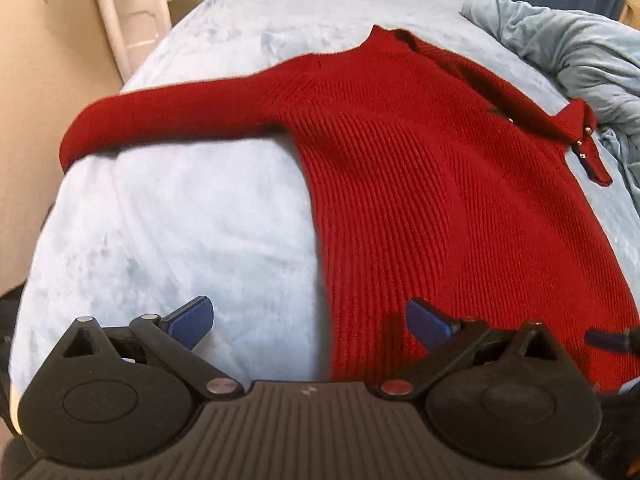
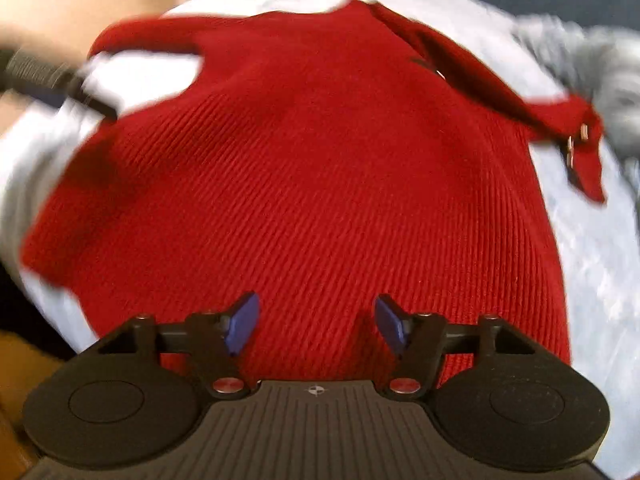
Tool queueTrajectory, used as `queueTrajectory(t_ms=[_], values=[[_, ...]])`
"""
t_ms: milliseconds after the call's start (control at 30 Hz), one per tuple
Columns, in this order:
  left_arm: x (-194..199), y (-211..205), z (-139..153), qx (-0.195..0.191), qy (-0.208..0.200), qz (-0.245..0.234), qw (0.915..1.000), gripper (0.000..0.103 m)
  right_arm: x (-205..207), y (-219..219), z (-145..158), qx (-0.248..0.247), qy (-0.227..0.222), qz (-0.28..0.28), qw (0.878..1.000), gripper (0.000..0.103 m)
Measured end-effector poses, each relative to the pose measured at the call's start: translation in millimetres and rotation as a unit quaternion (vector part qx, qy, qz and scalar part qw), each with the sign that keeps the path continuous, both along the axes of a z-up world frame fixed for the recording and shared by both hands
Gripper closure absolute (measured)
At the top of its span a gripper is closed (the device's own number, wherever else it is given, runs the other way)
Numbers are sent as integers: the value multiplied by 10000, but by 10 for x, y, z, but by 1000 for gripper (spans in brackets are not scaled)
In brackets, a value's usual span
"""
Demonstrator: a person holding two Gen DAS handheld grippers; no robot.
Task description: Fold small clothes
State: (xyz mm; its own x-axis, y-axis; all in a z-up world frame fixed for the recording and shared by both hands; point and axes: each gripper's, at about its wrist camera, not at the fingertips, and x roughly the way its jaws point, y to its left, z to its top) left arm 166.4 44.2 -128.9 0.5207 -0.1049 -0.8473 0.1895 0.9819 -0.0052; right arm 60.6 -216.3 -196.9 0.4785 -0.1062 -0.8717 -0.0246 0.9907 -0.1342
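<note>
Folding barely started: red sweater [image 1: 440,184] lay flat on bed [image 1: 180,220], both tools [image 1: 310,326] [image 2: 316,326] spread, empty.

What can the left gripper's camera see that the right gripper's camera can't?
Only the left wrist view shows the long sleeve stretched fully out and the white furniture beside the bed. Only the right wrist view shows the left gripper's black body, blurred, over that side. Both show the red sweater, its folded sleeve with small buttons, the pale blue bedcover, a crumpled blanket, and open grippers.
</note>
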Motion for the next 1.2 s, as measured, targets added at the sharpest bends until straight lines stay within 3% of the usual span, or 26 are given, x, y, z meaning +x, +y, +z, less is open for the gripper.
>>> queueTrajectory(t_ms=[67, 133, 267, 433, 500, 600, 733, 833, 933, 1033, 1167, 1200], values=[[-80, 3, 13, 3, -8, -156, 9999, 0, -5, -69, 146, 473, -41, 102, 9988, 31], [-202, 14, -47, 41, 82, -283, 9996, 0, -106, -50, 217, 508, 54, 525, 9973, 22], [-518, 20, -164, 180, 219, -440, 9986, 0, -435, 180, 40, -88, 389, 1368, 9898, 20], [-818, 38, -240, 222, 302, -538, 9978, 0, -514, 370, -362, -1028, 635, 1670, 9785, 26], [-899, -2, -215, 320, 205, -679, 9970, 0, -411, 369, -334, -1088, 471, 1473, 9819, 40], [-985, -101, -193, 455, 23, -972, 9942, 0, -129, 114, -16, -495, -33, 608, 9969, 41], [-1022, -280, -247, 534, -26, -1328, 9897, 0, 187, -241, 209, -281, -598, -541, 9963, 41], [-1046, -387, -283, 518, -43, -1562, 9863, 0, 362, -373, 184, -281, -588, -822, 9945, 42], [-1102, -440, -328, 251, 55, -1886, 9817, 0, 494, -316, 128, -373, -572, -874, 9938, 42], [-1146, -475, -461, 451, 19, -1955, 9797, 0, 562, -507, 94, -320, -566, -1093, 9919, 42], [-1029, -441, -771, 962, 355, -1725, 9797, 0, 625, -650, 75, -164, -508, -1243, 9908, 42], [-979, -383, -785, 813, 460, -1584, 9830, 0, 602, -645, 92, -156, -489, -1201, 9914, 42]])
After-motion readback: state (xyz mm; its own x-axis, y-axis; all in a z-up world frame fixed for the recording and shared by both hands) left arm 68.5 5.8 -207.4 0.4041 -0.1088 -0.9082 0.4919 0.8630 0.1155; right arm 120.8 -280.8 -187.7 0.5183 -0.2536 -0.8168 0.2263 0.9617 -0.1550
